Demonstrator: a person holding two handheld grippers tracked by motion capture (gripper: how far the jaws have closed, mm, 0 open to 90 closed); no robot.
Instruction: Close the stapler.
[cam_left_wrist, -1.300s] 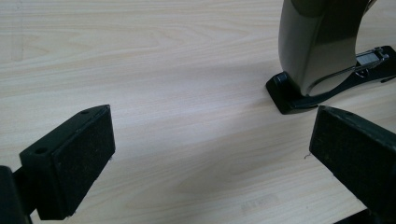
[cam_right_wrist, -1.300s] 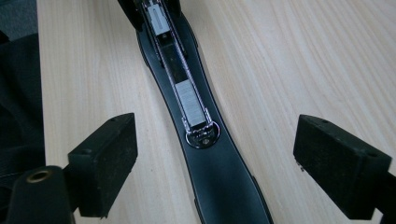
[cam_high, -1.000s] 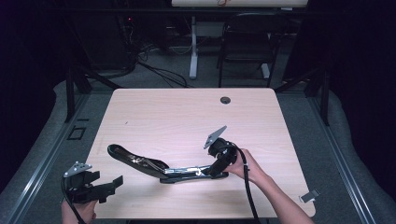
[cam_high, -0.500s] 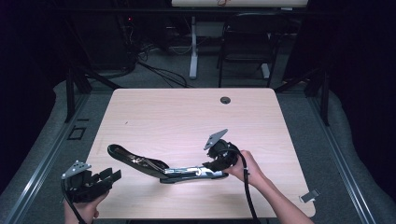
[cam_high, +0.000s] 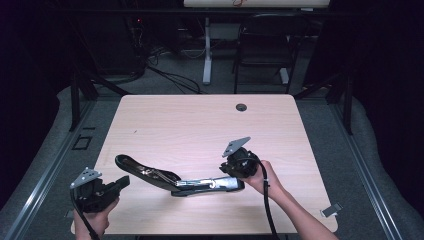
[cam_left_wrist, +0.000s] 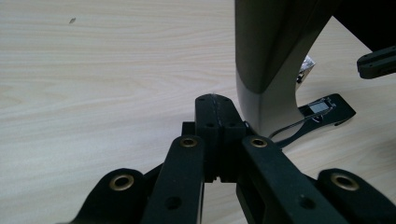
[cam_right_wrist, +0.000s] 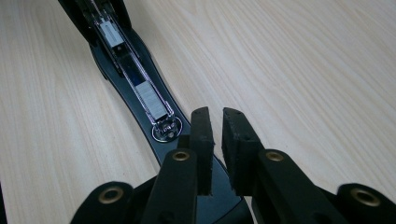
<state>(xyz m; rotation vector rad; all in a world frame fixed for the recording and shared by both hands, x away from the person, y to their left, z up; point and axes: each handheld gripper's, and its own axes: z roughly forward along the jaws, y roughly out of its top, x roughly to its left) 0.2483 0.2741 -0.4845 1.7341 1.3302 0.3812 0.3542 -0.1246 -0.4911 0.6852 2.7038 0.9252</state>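
A black stapler (cam_high: 150, 174) lies swung open flat on the wooden table (cam_high: 200, 125), its staple channel (cam_right_wrist: 140, 88) facing up. My left gripper (cam_high: 122, 183) hovers at the table's front left corner, pointing at the stapler's left arm (cam_left_wrist: 266, 70). Its jaws have just been closing, and its pads (cam_left_wrist: 215, 105) now meet with nothing between them. My right gripper (cam_high: 229, 172) sits over the stapler's right end. Its jaws have also just been closing. Only a thin slit is left between the pads at my right gripper (cam_right_wrist: 215, 116), and it is empty.
A round cable hole (cam_high: 241, 107) sits near the table's far edge. Behind the table stand a chair (cam_high: 262, 45) and desk legs with cables on the floor. A small clip (cam_high: 331, 210) lies on the floor at the right.
Both grippers' jaws went from wide open to closed, with nothing caught in them. The left gripper edged slightly toward the stapler. The stapler has not moved.
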